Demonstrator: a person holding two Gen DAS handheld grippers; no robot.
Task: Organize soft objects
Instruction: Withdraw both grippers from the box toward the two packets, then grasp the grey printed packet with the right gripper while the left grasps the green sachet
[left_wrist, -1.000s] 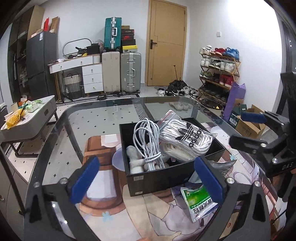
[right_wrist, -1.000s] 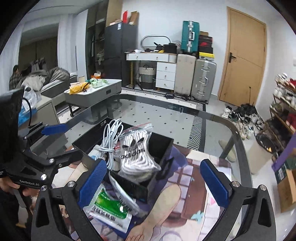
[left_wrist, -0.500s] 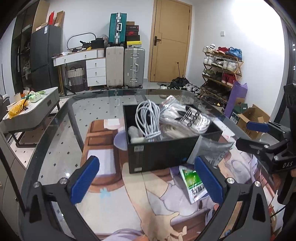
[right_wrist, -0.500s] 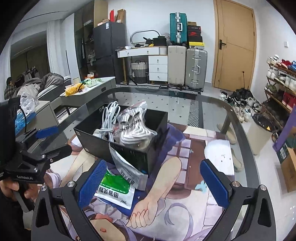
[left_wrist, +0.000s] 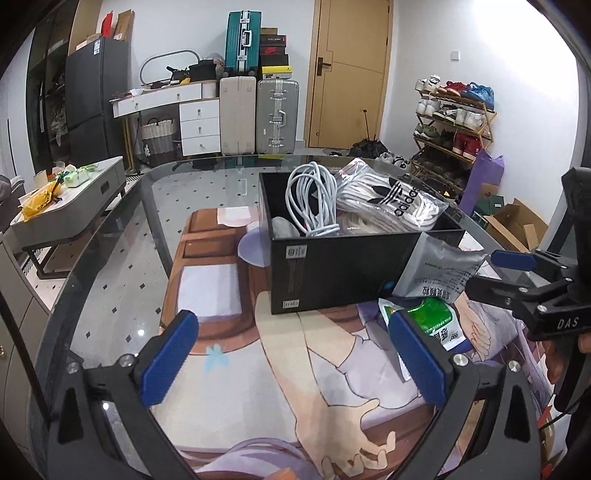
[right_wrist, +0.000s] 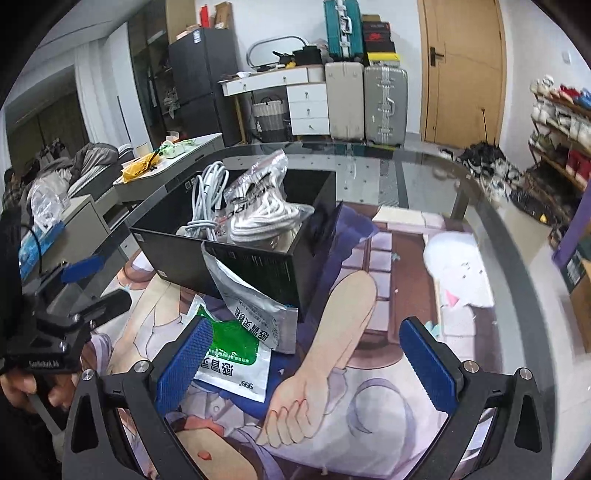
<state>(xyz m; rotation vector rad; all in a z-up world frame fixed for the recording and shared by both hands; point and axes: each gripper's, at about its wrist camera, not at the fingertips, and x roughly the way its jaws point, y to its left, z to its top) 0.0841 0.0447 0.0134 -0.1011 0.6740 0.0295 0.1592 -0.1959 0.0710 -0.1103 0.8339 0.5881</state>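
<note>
Jaws of both your grippers gape empty; green sachet (right_wrist: 231, 360) lies at right gripper's (right_wrist: 303, 363) nine o'clock, outside black box (left_wrist: 343, 273), awaiting pickup.

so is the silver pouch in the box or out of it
Out. The silver pouch leans against the outside wall of the black box, its lower end overlapping the green and white packet on the mat.
</note>
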